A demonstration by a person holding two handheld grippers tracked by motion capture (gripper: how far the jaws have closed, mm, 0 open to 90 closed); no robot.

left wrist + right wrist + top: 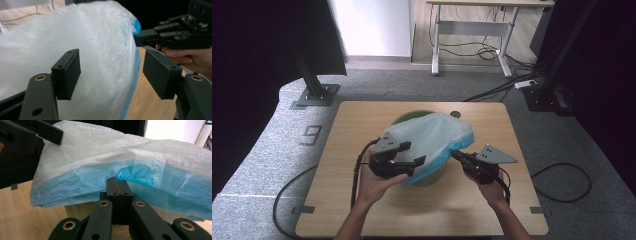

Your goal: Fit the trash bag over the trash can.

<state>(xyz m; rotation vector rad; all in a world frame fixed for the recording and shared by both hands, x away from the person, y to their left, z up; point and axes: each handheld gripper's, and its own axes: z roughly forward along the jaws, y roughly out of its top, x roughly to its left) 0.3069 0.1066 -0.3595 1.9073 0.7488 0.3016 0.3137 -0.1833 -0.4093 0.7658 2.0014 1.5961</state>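
a thin plastic bag [432, 137], white with a blue edge, lies draped over a green bin [424, 177] that stands near the middle of the wooden table [347, 140]. the bag covers most of the bin, so only a strip of green rim behind it and a piece of the wall below its front edge are in sight. beyond the bin a small dark round hole [455, 114] sits in the tabletop, and farther off a desk frame [472, 30] stands over loose cables on the carpet.

the left gripper [404, 155] is at the bin's near left side, its jaws apart over the bag, which lies between them with the pads off it. the right gripper [458, 155] is at the bin's near right side, jaws together and clamped on the bag's blue edge.

the left gripper view [113, 72] shows the bag as a blurred white mound with the other gripper pinching its far edge. the right gripper view [117, 185] shows the pinch up close and a printed label [122, 230] on the bin's pale wall below the bag.
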